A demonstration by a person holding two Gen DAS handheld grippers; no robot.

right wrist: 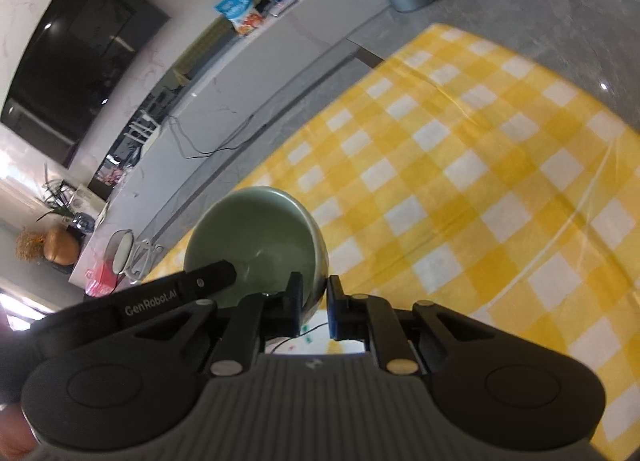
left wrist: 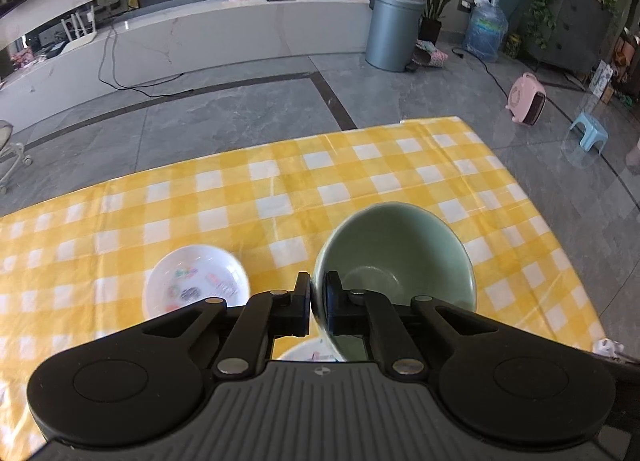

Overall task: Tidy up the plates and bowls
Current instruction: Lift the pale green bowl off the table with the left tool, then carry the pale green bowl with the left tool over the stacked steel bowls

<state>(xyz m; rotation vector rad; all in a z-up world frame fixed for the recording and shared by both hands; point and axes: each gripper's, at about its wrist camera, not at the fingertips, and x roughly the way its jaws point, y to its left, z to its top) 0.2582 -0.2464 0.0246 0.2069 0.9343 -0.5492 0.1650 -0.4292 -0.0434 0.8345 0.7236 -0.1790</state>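
Observation:
A pale green bowl (left wrist: pixel 394 257) hangs tilted above the yellow checked tablecloth (left wrist: pixel 280 181). My left gripper (left wrist: pixel 318 281) is shut on its near left rim, one finger outside and one inside. In the right wrist view my right gripper (right wrist: pixel 314 285) is shut on the near right rim of a green bowl (right wrist: pixel 256 229). A black finger marked GenRobot.AI (right wrist: pixel 208 281), part of the other gripper, crosses that bowl's left side. A white plate with coloured prints (left wrist: pixel 196 285) lies on the cloth to the left. Another printed white plate (left wrist: pixel 308 355) (right wrist: pixel 312 341) shows beneath the grippers.
The table's far edge (left wrist: pixel 360 129) drops to a grey tiled floor. Beyond it are a grey bin (left wrist: pixel 394 31), a pink heater (left wrist: pixel 526 99), a blue stool (left wrist: pixel 590 133) and a long white counter (left wrist: pixel 200 41). A hand shows at the lower left (right wrist: pixel 12 433).

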